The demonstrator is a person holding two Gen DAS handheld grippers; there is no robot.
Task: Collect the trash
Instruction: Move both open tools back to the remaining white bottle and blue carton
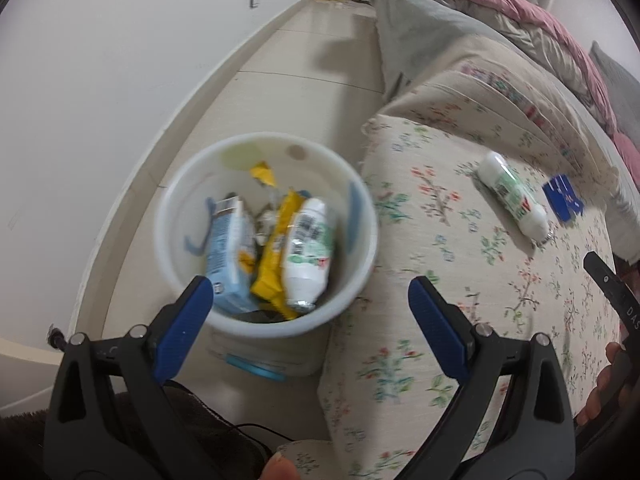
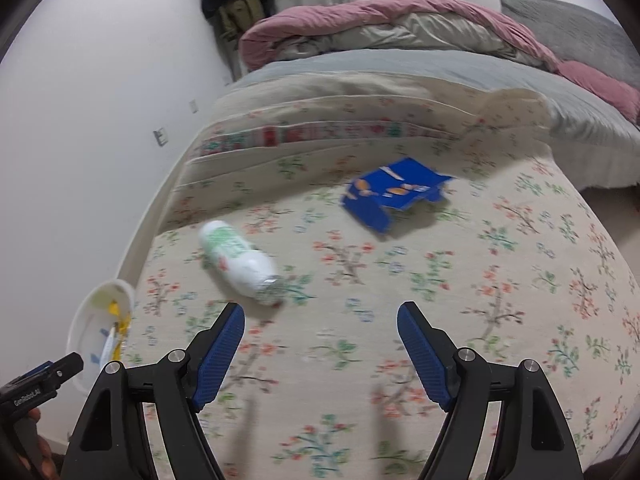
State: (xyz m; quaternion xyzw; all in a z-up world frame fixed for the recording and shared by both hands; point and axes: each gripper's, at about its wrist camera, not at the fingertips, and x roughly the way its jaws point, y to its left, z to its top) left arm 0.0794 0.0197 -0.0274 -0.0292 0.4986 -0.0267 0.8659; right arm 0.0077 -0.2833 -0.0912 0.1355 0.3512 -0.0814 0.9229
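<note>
Left wrist view looks down into a white bucket (image 1: 267,240) that stands on the floor, right beside the edge of the bed (image 1: 460,280). It sits that close so trash can go from the bed into it with a short move. Some trash is already inside: a light blue carton (image 1: 228,256), a yellow wrapper (image 1: 276,256) and a white bottle (image 1: 308,252).

The left tool (image 1: 310,312) hangs over the bucket with its blue pads far apart and nothing between them. It looks like it has no job just now.

Two more bits of trash are on the flowery bed cover. A white bottle with green print (image 2: 239,263) lies on its side. A torn blue box (image 2: 394,194) lies farther back, well apart from the bottle.

The right tool (image 2: 320,350) is over the bed, wide open and empty. The bottle on the bed is just in front of its left pad, not between the pads, so it is not held yet. My guess is that this tool is open so wide because the bottle is fat and has to fit in the gap.
</note>
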